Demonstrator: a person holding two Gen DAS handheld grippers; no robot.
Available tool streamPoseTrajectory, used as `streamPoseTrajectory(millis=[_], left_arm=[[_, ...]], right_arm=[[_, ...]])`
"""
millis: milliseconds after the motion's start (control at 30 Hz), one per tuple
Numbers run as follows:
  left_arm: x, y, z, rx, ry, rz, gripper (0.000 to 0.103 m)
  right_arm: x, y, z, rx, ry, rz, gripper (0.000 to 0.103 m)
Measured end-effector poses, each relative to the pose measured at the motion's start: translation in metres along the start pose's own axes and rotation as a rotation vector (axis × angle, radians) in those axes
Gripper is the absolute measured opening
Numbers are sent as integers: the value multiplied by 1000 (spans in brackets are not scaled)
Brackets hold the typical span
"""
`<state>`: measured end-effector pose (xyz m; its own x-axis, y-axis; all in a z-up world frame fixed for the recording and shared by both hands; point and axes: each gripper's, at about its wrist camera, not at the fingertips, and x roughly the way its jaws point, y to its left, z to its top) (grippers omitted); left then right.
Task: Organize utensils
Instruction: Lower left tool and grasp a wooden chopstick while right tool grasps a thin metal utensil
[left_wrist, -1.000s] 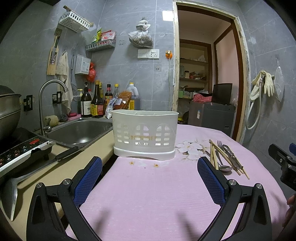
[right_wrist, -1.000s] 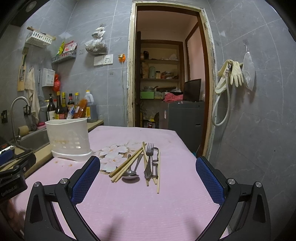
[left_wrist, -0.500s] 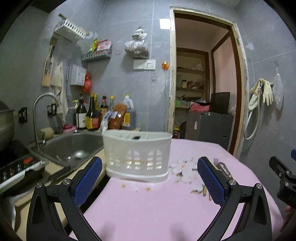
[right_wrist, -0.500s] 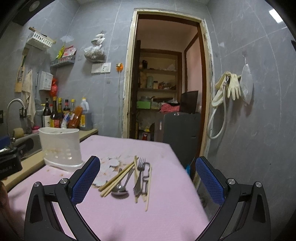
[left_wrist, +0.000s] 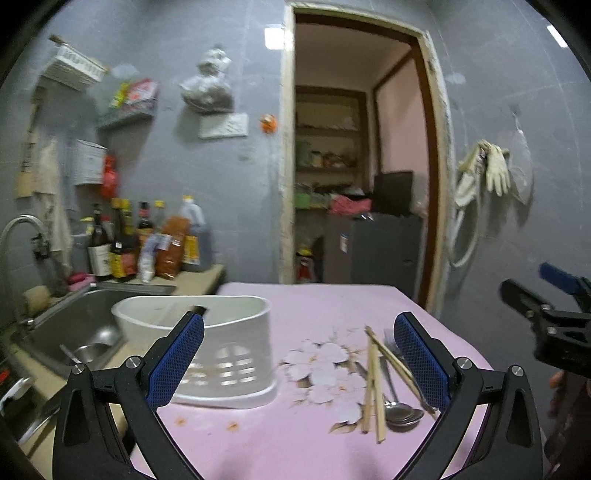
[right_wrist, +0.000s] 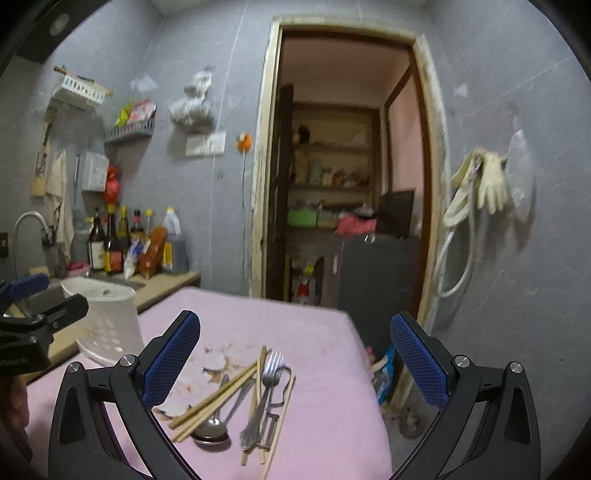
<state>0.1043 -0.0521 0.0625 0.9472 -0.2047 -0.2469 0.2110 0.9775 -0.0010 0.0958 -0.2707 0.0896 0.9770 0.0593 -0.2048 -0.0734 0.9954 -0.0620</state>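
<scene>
A white slotted utensil holder (left_wrist: 225, 354) stands on the pink tablecloth (left_wrist: 280, 435) near the sink; it also shows in the right wrist view (right_wrist: 107, 325). A pile of wooden chopsticks (right_wrist: 221, 395), a fork (right_wrist: 266, 387), a spoon (right_wrist: 212, 432) and a peeler lies on the cloth; the left wrist view shows the chopsticks (left_wrist: 373, 384) and spoon (left_wrist: 402, 413) too. My left gripper (left_wrist: 295, 362) is open and empty, above the cloth between holder and pile. My right gripper (right_wrist: 293, 365) is open and empty, held above the pile.
A steel sink (left_wrist: 74, 325) with a tap lies left of the holder. Sauce bottles (left_wrist: 147, 240) stand on the counter behind it. An open doorway (left_wrist: 354, 184) leads to a pantry. The table's right edge (right_wrist: 365, 387) drops to the floor. Rubber gloves (right_wrist: 480, 184) hang on the wall.
Both grippers have risen and swung right. The utensil pile now lies under the right gripper, and closer to the left gripper. Both stay open.
</scene>
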Motion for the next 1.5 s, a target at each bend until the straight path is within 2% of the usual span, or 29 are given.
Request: streamPoseTrajectory(millis=[100,200,267,467,533,600,767,933,1067,1267,1400,1500], left_arm=[[20,-9,1,22,43,-51,101],[46,-17,-1,49,124,-112,101],[60,-21,-4,53,169,-141,101],[99,-32,-16,67,283,-218,99],[112,-34,-19,71,323,-244,91],[123,-32,-22,68,369,-266,83],[154,-27,-31,32,497,-333,55],[174,-25,-31,5,571,-390,42],[193,-24,-32,-9,626,-406,26],[210,-25,-37,-6,690,-436,14],[213,-22,-41,-2,743,-428,12],[212,-16,-41,-39,763,-429,12]], right_arm=[[30,-11,-1,17,90,14,103],[59,-22,-7,28,189,42,103],[75,-27,-14,21,247,31,103],[108,-31,-29,23,361,53,103],[114,-34,-34,29,385,71,97],[121,-34,-37,30,413,86,84],[136,-32,-45,33,478,145,60],[147,-27,-52,13,516,185,46],[156,-24,-56,3,548,216,34],[170,-20,-59,-1,584,259,22],[175,-16,-62,1,603,281,19],[179,-13,-67,6,624,291,19]])
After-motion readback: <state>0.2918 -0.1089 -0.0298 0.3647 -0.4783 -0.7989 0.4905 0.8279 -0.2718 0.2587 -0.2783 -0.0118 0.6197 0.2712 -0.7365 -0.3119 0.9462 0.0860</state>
